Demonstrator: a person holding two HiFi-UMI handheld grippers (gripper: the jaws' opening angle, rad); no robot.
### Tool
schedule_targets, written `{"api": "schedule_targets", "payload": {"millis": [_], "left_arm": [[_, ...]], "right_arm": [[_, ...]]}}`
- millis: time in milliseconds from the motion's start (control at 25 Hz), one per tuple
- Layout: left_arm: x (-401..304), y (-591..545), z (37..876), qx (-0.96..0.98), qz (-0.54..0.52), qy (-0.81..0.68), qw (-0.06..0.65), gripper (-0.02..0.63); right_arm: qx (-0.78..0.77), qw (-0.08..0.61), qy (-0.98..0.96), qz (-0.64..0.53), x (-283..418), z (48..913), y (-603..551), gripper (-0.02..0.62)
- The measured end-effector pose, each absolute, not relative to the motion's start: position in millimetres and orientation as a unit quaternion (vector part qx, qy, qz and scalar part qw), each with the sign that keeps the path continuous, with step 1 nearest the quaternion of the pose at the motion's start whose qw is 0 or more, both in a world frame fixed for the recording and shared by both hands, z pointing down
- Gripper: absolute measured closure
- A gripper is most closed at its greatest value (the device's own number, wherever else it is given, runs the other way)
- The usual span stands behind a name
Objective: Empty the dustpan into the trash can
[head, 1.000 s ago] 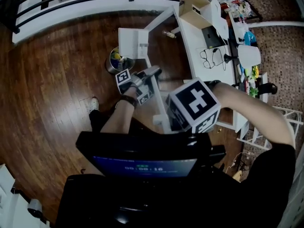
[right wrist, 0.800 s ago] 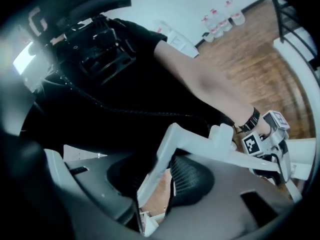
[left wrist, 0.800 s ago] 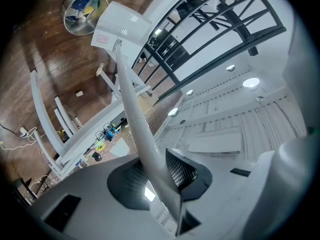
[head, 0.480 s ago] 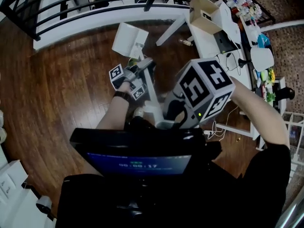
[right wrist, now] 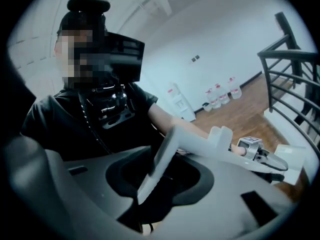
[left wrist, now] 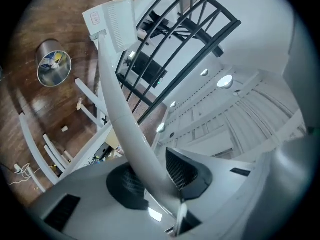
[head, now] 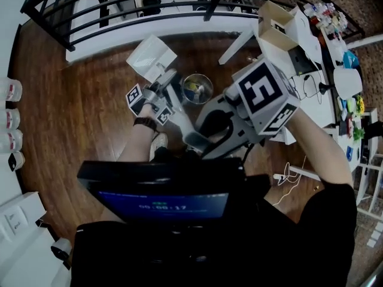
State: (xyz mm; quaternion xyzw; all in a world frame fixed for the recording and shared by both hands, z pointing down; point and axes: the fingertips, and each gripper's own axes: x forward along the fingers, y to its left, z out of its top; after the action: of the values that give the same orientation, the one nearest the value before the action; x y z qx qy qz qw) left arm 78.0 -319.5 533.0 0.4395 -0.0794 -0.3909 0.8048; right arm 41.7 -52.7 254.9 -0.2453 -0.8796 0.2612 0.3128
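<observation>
White dustpan (head: 149, 55) held two-handed for tilt control: left hand-held gripper (head: 166, 89) clamped mid-handle, right hand-held gripper (head: 197, 139) clamped on what looks like the handle's top end; pan hangs off the floor (head: 78, 112) just beside the trash can (head: 197, 88), not yet over it.

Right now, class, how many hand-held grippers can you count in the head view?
2. The left hand-held gripper clamps the dustpan handle beside the trash can; the right hand-held gripper clamps its near end. None seems hidden.
</observation>
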Motion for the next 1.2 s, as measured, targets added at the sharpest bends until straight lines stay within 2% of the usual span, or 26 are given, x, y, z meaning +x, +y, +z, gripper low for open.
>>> {"api": "schedule_targets", "payload": {"millis": [240, 680, 840, 1200], "left_arm": [[25.3, -340.8, 529.4, 0.453, -0.405, -0.113, 0.786, 0.517], [-3.5, -356.9, 528.4, 0.46, -0.399, -0.096, 0.787, 0.523], [-6.7, -361.3, 531.0, 0.456, -0.4, -0.09, 0.79, 0.522], [-5.8, -363.3, 549.5, 0.444, -0.388, -0.082, 0.804, 0.502]], "right_arm": [[-0.194, 0.196, -0.92, 0.281, 11.2, 245.3, -76.5, 0.469], [-0.128, 0.012, -0.939, 0.32, -13.0, 231.9, -112.3, 0.468], [-0.115, -0.01, -0.938, 0.328, -15.8, 229.8, -125.4, 0.468], [-0.087, -0.007, -0.933, 0.348, -30.6, 237.9, -145.8, 0.466]]}}
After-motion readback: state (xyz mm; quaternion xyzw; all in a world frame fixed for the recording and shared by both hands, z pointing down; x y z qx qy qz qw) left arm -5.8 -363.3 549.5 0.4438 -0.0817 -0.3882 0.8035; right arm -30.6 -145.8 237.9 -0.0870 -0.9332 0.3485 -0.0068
